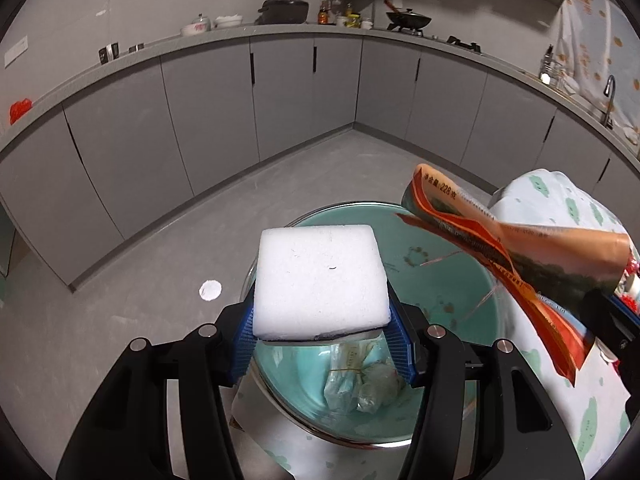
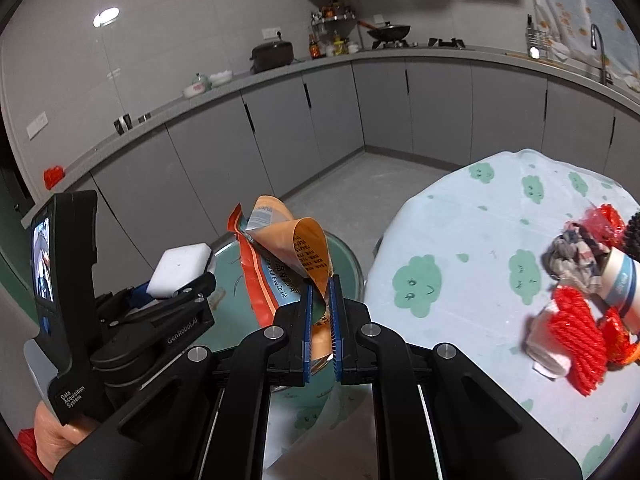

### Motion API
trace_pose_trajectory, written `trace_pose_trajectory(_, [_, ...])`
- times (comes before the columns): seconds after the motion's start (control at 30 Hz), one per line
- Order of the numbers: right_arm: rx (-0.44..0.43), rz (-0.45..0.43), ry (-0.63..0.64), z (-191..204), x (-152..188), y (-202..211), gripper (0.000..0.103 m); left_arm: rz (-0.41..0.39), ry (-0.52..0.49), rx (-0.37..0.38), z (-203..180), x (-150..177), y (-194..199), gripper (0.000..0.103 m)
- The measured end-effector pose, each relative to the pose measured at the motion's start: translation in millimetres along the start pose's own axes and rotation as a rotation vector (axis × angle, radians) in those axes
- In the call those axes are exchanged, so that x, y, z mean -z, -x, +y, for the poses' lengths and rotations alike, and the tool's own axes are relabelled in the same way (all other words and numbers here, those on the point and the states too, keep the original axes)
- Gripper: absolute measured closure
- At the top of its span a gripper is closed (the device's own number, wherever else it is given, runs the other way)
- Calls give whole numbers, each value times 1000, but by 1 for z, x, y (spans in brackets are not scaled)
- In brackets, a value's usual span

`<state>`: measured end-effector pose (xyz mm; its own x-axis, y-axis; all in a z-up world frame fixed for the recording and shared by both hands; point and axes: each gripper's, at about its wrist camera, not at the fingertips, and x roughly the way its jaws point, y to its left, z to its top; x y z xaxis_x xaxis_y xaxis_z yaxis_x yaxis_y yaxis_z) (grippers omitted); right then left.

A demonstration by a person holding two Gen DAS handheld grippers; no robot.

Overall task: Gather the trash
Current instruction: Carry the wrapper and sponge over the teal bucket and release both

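My left gripper [image 1: 320, 330] is shut on a white foam block [image 1: 320, 280] and holds it over the open teal trash bin [image 1: 436, 280], which has crumpled plastic wrappers [image 1: 360, 384] at its bottom. My right gripper [image 2: 320, 312] is shut on an orange snack wrapper [image 2: 288, 256], held above the same bin [image 2: 344, 264]. The wrapper also shows in the left wrist view [image 1: 500, 256]. The left gripper with the foam block [image 2: 180, 268] shows at the left of the right wrist view.
A round table with a cloud-print cloth [image 2: 480, 240] stands right of the bin. On it lie red netting [image 2: 576, 328], a paper cup [image 2: 624, 284] and crumpled scraps [image 2: 572, 260]. Grey cabinets [image 1: 208, 104] line the walls. A white scrap [image 1: 210, 290] lies on the floor.
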<state>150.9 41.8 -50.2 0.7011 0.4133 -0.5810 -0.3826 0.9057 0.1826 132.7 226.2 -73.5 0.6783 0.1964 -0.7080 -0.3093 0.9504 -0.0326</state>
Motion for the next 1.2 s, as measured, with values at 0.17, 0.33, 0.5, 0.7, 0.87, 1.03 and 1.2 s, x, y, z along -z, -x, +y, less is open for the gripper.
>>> trace_pose_trajectory(0.17, [-9, 42, 26, 8, 2, -19, 94, 21, 19, 11, 6, 2, -13, 48])
trace_pose_trajectory(0.33, [-22, 76, 39, 13, 4, -30, 94, 38, 22, 24, 7, 4, -24, 48])
trace_pose_trajectory(0.5, [-29, 98, 57, 17, 6, -37, 93, 52, 18, 25, 6, 6, -31, 48])
trace_pose_trajectory(0.7, [-43, 110, 46, 16, 8, -38, 79, 61, 20, 28, 5, 7, -34, 47])
trace_pose_trajectory(0.87, [-55, 111, 36, 14, 7, -35, 77, 66, 24, 19, 7, 8, -34, 45])
trace_pose_trajectory(1.03, [-47, 87, 8, 4, 4, -25, 70, 43, 34, -9, 7, 6, -26, 24])
trace_pose_trajectory(1.2, [-27, 59, -20, -10, 2, -12, 64, 41, 32, -19, 3, 6, -20, 21])
